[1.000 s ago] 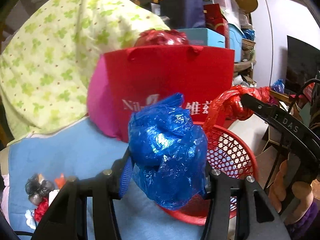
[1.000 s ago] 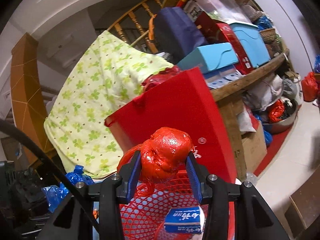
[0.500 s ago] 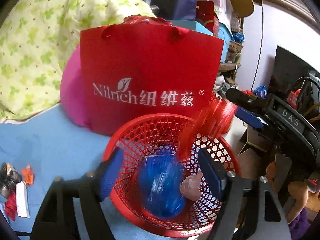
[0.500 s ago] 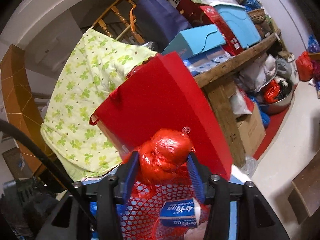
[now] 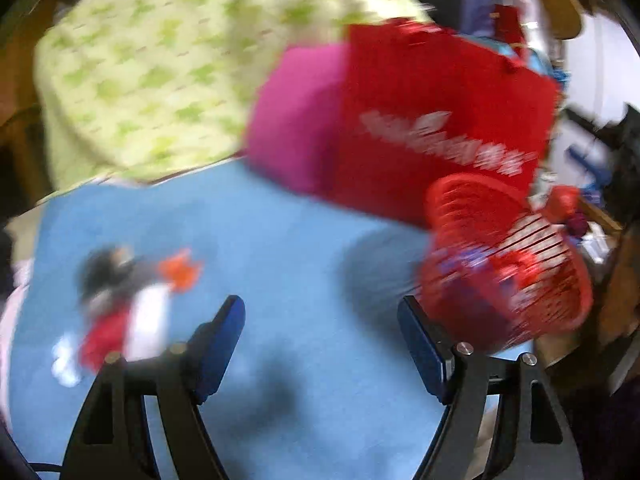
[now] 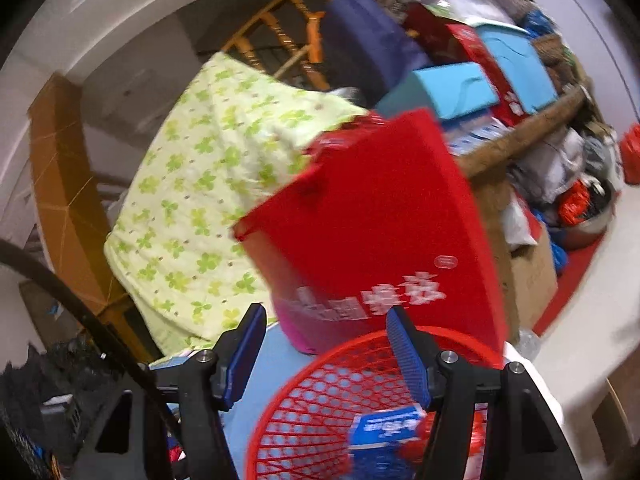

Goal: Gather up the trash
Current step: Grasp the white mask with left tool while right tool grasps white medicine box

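Both tongs [image 5: 320, 344] [image 6: 326, 352] now empty, right jaws opening; earlier-held blue and red bags gone into red basket [image 6: 320, 392].

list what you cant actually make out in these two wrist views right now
- Small trash pile on the blue cloth, left wrist view: motion blur, items unidentifiable.
- White lettering on the red bag, left wrist view: smeared, unreadable.
- Contents of the red basket, right wrist view: cut off by the bottom edge and partly behind the right gripper, whose jaws are opening with nothing between them.
- Left gripper: empty; the basket beside it is blurred.
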